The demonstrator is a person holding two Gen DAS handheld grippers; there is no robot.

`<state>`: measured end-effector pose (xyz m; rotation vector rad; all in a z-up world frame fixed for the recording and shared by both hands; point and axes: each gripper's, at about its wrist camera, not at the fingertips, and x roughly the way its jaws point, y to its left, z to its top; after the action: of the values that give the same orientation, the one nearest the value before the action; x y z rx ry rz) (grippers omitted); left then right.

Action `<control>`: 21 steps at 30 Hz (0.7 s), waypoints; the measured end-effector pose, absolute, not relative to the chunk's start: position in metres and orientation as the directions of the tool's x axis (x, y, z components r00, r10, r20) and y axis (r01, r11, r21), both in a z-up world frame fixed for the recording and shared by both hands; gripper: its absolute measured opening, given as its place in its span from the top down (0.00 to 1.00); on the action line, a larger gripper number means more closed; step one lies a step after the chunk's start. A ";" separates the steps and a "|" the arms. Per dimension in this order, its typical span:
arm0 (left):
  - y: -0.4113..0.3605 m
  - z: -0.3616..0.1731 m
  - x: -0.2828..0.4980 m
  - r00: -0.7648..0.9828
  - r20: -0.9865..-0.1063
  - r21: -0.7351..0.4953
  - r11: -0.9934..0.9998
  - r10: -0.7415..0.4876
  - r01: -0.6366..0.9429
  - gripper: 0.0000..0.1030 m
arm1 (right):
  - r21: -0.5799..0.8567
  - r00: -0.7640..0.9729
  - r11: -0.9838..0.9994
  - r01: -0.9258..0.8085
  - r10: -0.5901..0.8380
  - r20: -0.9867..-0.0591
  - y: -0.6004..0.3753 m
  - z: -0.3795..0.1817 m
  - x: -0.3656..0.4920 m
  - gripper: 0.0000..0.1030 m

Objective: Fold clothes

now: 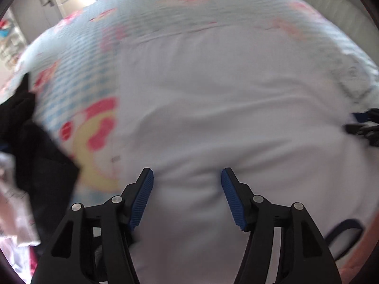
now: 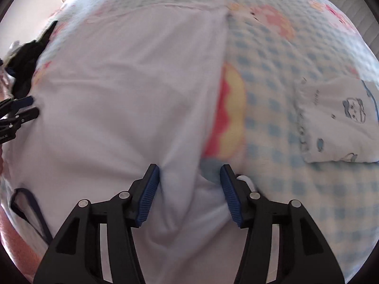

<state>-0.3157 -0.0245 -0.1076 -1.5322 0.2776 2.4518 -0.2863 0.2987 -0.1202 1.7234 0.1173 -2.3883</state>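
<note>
- White shirt is spread flat on the checked bedspread.
- Left gripper: jaws held spread over the shirt.
- Right gripper: jaws spread, shirt edge bunched between them.

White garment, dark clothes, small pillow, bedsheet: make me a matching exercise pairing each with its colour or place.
Things:
1. white garment
2. dark clothes
3. small pillow
4. bedsheet

Descriptions:
A. blue checks with pink and yellow prints
B. piled at the bed's left edge
C. spread flat under both open tools
D. pale, with small blue drawings, on the right

Pairs: 1-C, 2-B, 3-D, 4-A
</note>
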 end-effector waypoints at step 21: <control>-0.075 -0.098 -0.487 -0.480 -0.855 -0.144 -0.979 0.198 -0.146 0.40 | 0.104 -0.378 -0.991 0.080 -0.126 -0.917 0.353 -0.084 -0.430 0.46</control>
<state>-0.4870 -0.0751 -0.0983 -1.4787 -0.0764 2.5417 -0.4297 0.3532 -0.0845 1.6754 -0.0636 -2.5088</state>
